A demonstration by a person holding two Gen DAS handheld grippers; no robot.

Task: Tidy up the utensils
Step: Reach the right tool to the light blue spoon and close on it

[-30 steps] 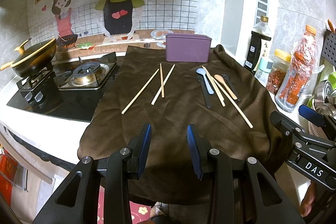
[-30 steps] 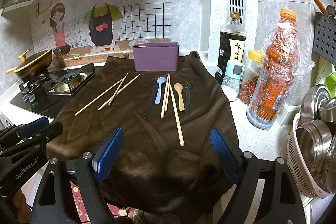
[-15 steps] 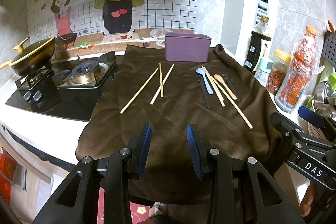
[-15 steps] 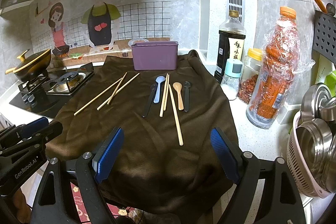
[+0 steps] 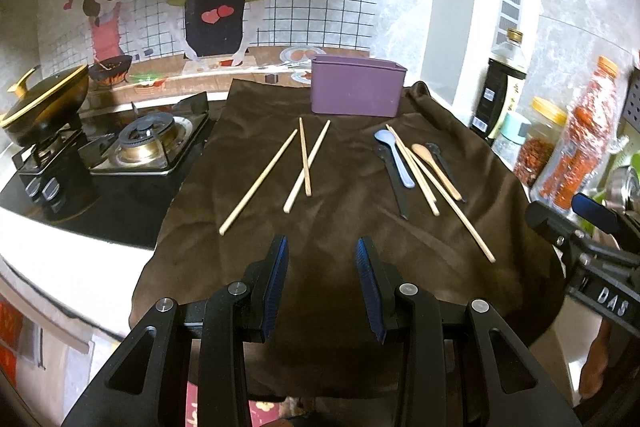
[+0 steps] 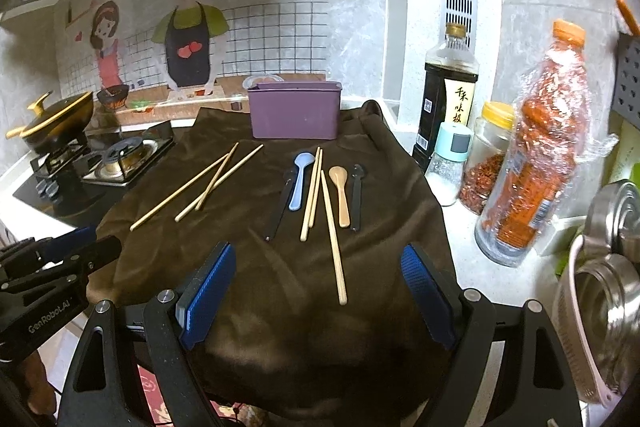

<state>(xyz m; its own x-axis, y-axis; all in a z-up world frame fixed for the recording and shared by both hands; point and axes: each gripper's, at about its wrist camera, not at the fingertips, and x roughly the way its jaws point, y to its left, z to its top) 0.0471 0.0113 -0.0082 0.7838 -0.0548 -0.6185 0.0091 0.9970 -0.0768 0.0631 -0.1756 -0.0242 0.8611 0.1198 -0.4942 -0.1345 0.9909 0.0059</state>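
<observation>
A brown cloth covers the counter, with a purple box standing at its far edge. Three loose chopsticks lie at centre left. To their right a blue spoon, a wooden spoon, two black spoons and more chopsticks lie together. My left gripper hovers over the cloth's near part, open and holding nothing. My right gripper is open wide over the near end of a long chopstick, short of the blue spoon and the purple box.
A gas stove and a black wok sit to the left of the cloth. A soy sauce bottle, jars and a wrapped orange bottle stand on the right. Steel bowls in a pink basket sit at near right.
Both grippers have edged forward over the cloth, so the utensils sit a little closer in each view. Neither gripper's opening has changed, and no utensil has moved.
</observation>
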